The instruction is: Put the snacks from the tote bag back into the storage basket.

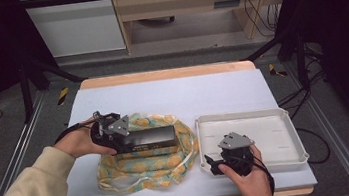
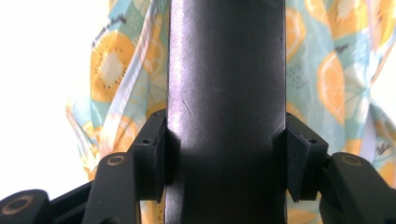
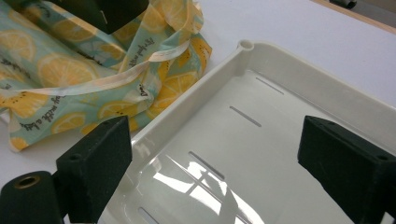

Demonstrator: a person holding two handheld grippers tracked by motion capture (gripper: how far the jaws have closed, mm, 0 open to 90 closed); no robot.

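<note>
A long black box [image 1: 149, 137] hangs over a cloth bag [image 1: 146, 168] printed with orange slices. My left gripper [image 1: 125, 142] is shut on the box's left end. In the left gripper view the pads [image 2: 152, 158] press both sides of the box [image 2: 226, 93], with the bag [image 2: 112, 65] behind it. My right gripper [image 1: 214, 165] stands open at the near left corner of a white tray [image 1: 265, 113], with nothing between its fingers. The right gripper [image 3: 210, 163] looks across the tray [image 3: 196, 100] toward the bag [image 3: 70, 70] and a corner of the box [image 3: 112, 11].
A white cloth covers the table [image 1: 172, 95]. The tray's floor has narrow slots and holds nothing. Dark frame posts stand at both sides beyond the table's edges.
</note>
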